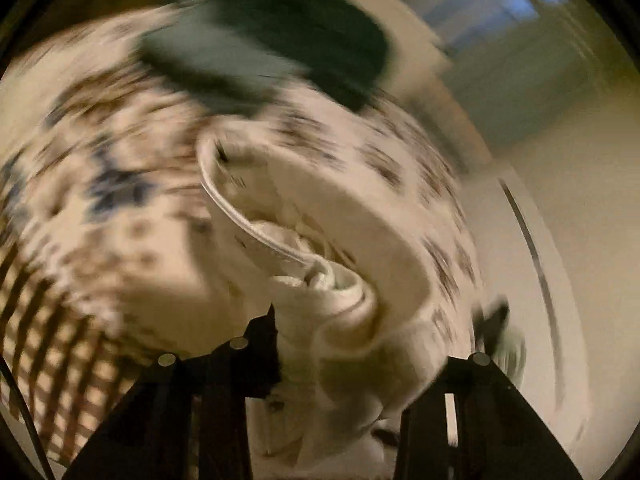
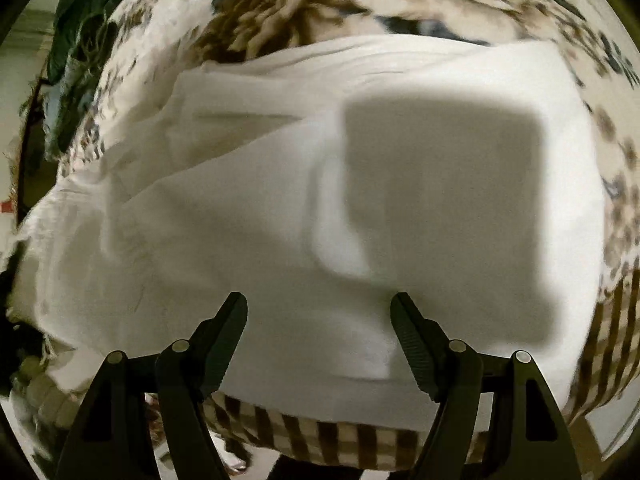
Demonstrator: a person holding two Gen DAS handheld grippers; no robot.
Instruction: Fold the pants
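White pants [image 2: 304, 216] lie flat on floral bedspread [image 2: 280, 12], long axis across the right wrist view. Right gripper [image 2: 319, 304] spread above them; left gripper [image 1: 340, 340] pinches a bunched fold.

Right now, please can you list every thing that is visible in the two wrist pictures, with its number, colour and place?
pants: one, white, spread flat on the patterned cover; in the left wrist view a bunched part rises between the left gripper's fingers.
patterned cover: one, cream with brown and dark blue flowers and a brown checked border, under the pants.
dark cloth: one, dark green, at the far edge of the cover; blurred.
wall: pale, behind the cover in the left wrist view.
left gripper: one, black, fabric between its fingers.
right gripper: one, black, open, above the pants.
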